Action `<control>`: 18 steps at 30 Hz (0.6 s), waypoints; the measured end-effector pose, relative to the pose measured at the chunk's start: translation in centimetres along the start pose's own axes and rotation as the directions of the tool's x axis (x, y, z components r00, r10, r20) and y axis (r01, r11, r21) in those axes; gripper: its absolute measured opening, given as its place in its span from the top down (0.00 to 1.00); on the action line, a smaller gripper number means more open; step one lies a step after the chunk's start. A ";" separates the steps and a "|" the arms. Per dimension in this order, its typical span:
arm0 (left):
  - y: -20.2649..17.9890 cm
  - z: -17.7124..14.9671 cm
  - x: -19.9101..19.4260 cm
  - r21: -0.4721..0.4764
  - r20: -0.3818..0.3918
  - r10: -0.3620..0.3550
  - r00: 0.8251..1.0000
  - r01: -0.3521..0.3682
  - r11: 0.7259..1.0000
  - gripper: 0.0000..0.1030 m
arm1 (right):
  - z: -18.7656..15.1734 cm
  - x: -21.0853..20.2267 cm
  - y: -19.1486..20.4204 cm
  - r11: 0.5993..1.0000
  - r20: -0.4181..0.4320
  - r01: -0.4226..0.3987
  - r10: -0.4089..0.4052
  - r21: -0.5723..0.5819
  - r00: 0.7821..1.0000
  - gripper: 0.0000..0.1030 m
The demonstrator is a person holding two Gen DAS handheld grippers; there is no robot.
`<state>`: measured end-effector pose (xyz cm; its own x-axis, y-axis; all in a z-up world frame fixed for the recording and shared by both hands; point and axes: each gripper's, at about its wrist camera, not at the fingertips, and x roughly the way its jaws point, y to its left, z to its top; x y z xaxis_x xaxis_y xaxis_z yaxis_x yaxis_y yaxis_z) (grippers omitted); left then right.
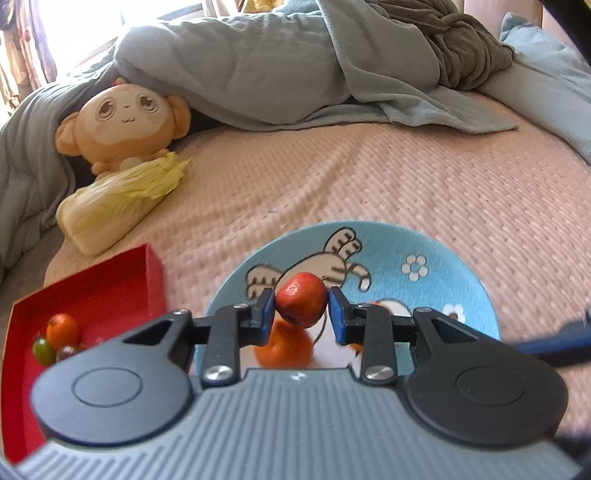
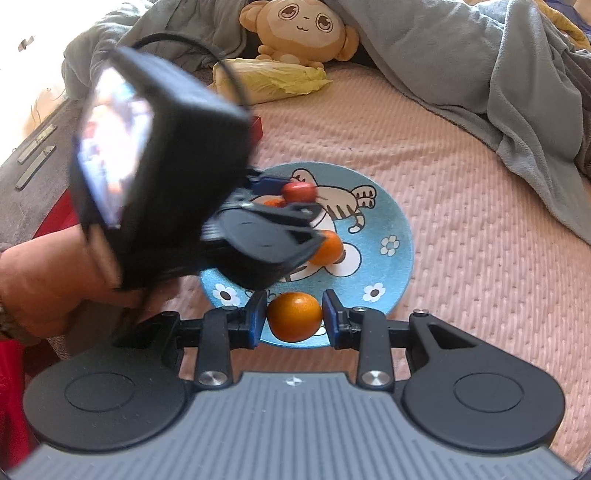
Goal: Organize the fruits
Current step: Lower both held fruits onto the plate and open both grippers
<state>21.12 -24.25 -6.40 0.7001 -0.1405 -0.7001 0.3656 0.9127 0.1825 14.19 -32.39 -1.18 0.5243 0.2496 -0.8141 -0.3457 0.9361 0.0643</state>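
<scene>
A bedroom in a home is showing here: a bed (image 1: 424, 177) is lying under a pink textured cover, a grey blanket (image 1: 236, 70) is bunching along its far side, a plush monkey (image 1: 125, 122) is leaning there, and daylight is coming through a curtained window (image 1: 55, 33).

No words, numbers or brand names can be read anywhere. The only mark is a small round white emblem (image 2: 291, 381) on the grey ribbed body of each gripper, too small to make out. The blue plate (image 2: 400, 236) carries cartoon drawings but no legible lettering.
</scene>
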 end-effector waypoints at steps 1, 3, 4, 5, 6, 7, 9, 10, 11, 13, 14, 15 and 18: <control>-0.2 0.2 0.3 0.001 -0.002 -0.002 1.000 0.002 1.000 0.67 | 0.0 0.1 0.0 1.000 -0.003 0.007 -0.007 -0.003 1.000 0.63; -0.2 0.5 0.8 -0.004 -0.005 0.001 1.000 -0.001 1.000 0.67 | 0.1 0.3 -0.2 1.000 -0.009 0.013 -0.013 0.001 1.000 0.63; -0.1 0.7 1.1 -0.005 -0.006 0.008 1.000 -0.008 1.000 0.67 | 0.1 0.3 -0.3 1.000 -0.011 0.012 -0.012 0.004 1.000 0.63; 0.0 0.8 1.3 -0.006 -0.005 0.011 1.000 -0.011 1.000 0.66 | 0.1 0.4 -0.3 1.000 -0.013 0.010 -0.010 0.002 1.000 0.63; 0.0 0.9 1.5 -0.007 -0.005 0.013 1.000 -0.014 1.000 0.66 | 0.1 0.5 -0.3 1.000 -0.015 0.007 -0.007 -0.001 1.000 0.63; 0.1 0.9 1.7 -0.007 -0.005 0.016 1.000 -0.016 1.000 0.66 | 0.1 0.6 -0.3 1.000 -0.018 0.005 -0.005 -0.004 1.000 0.63; 0.2 1.1 1.9 -0.009 -0.007 0.011 1.000 -0.011 1.000 0.65 | 0.2 0.9 -0.3 1.000 -0.025 0.001 -0.001 -0.011 1.000 0.63; 0.2 1.1 1.9 -0.014 -0.010 0.003 1.000 -0.004 1.000 0.65 | 0.2 1.1 -0.3 1.000 -0.029 -0.001 0.000 -0.014 1.000 0.63; 0.2 1.1 1.9 -0.017 -0.010 -0.002 1.000 0.002 1.000 0.65 | 0.2 1.2 -0.2 1.000 -0.033 -0.002 0.001 -0.017 0.999 0.63; 0.2 1.2 1.8 -0.019 -0.004 -0.009 1.000 0.009 1.000 0.59 | 0.2 1.4 -0.2 1.000 -0.038 -0.002 0.001 -0.022 0.999 0.63; 0.2 1.2 1.6 -0.020 0.002 -0.007 1.000 0.007 1.000 0.48 | 0.2 1.6 -0.2 1.000 -0.042 -0.001 0.000 -0.022 0.999 0.63; 0.2 1.3 1.4 -0.022 0.012 -0.003 1.000 0.003 1.000 0.40 | 0.2 1.7 -0.2 1.000 -0.045 -0.001 0.000 -0.022 0.999 0.63; 0.2 1.6 0.6 -0.024 0.034 -0.013 0.999 0.014 1.000 0.40 | 0.2 2.1 0.0 1.000 -0.052 -0.003 0.001 -0.025 0.999 0.63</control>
<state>22.62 -24.72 -5.71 0.7158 -0.1652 -0.6785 0.3604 0.9196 0.1563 15.46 -31.84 -2.71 0.4827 0.2376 -0.8429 -0.3661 0.9291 0.0522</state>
